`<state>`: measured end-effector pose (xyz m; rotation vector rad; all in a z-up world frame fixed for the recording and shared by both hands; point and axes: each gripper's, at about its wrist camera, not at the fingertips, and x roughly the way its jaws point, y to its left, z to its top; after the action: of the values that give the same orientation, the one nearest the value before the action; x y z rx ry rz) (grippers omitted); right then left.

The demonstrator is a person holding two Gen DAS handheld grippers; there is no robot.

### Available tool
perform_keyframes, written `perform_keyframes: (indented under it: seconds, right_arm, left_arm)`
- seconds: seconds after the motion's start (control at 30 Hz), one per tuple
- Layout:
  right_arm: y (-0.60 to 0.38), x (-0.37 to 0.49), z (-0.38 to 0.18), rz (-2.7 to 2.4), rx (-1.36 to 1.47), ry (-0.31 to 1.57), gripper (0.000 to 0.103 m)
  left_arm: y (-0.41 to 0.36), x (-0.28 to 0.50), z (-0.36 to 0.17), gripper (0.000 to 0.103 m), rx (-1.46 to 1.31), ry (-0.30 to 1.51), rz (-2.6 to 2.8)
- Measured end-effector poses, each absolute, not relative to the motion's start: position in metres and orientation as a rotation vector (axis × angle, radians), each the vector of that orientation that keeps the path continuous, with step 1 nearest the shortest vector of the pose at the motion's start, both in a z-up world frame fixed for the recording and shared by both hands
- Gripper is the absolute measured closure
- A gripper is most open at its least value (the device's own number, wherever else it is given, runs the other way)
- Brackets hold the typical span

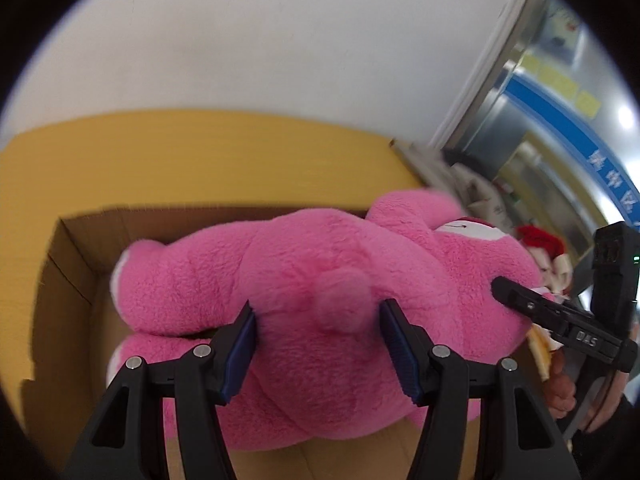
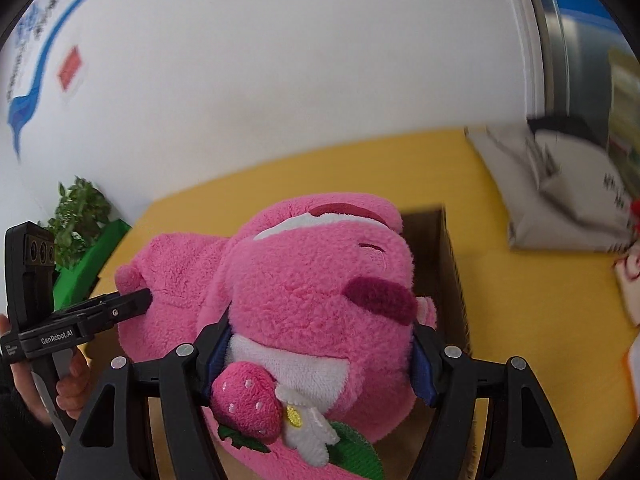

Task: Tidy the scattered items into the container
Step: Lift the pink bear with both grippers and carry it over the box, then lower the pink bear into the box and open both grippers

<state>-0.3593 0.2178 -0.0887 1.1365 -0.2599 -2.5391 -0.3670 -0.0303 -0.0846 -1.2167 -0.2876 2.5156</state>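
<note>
Pink plush bear [image 1: 304,280] — soft, light, squashy — clamped at rump by left gripper [image 1: 320,344], at head by right gripper [image 2: 320,360], above cardboard box [image 1: 72,264].

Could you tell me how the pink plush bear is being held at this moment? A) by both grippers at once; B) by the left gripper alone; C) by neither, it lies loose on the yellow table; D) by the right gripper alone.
A: the left gripper clamps the pink plush bear at its rear by the tail, while the right gripper clamps its head end, over the cardboard box.
</note>
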Motion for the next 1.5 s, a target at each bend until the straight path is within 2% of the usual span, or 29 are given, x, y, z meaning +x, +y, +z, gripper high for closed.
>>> perform_keyframes:
  seconds: [0.2, 0.3, 0.4, 0.47, 0.53, 0.63, 0.77, 0.83, 1.0, 1.2, 1.5]
  right_arm:
    - [0.23, -0.359, -0.11, -2.544, 1.183, -0.343, 0.025]
    - [0.227, -0.346, -0.104, -2.57, 1.174, -0.291, 0.025]
    - [0.222, -0.344, -0.1, -2.58, 1.178, -0.281, 0.022]
    - [0.224, -0.349, -0.102, -2.6, 1.207, -0.282, 0.014]
    - [0.229, -0.35, -0.099, -2.618, 1.191, -0.281, 0.012]
    - [0.234, -0.333, -0.072, -2.661, 1.107, -0.234, 0.003]
    - [0.239, -0.291, -0.023, -2.652, 0.974, -0.188, 0.0]
    - [0.24, -0.26, 0.002, -2.646, 0.919, -0.159, 0.0]
    - [0.23, -0.174, 0.047, -2.66, 0.789, -0.043, 0.0]
    - [0.222, -0.082, 0.061, -2.687, 0.756, -0.018, 0.0]
    - [0.216, -0.015, 0.021, -2.74, 0.895, 0.049, 0.0]
  left_arm:
    - [-0.021, -0.372, -0.089, 0.046, -1.229, -0.238, 2.554]
    - [-0.026, -0.364, -0.088, 0.046, -1.239, -0.219, 2.552]
    - [-0.039, -0.364, -0.09, 0.04, -1.257, -0.218, 2.555]
    - [-0.046, -0.365, -0.087, 0.04, -1.258, -0.249, 2.551]
    - [-0.051, -0.36, -0.078, 0.041, -1.22, -0.266, 2.553]
    - [-0.051, -0.341, -0.048, 0.041, -1.135, -0.213, 2.58]
    - [-0.053, -0.294, 0.008, 0.035, -0.992, -0.135, 2.644]
    - [-0.056, -0.256, 0.038, 0.022, -0.917, -0.083, 2.699]
    - [-0.05, -0.163, 0.083, 0.022, -0.772, 0.053, 2.83]
    - [-0.037, -0.069, 0.081, 0.022, -0.746, 0.098, 2.905]
    - [-0.003, 0.014, 0.057, 0.022, -0.725, 0.074, 2.889]
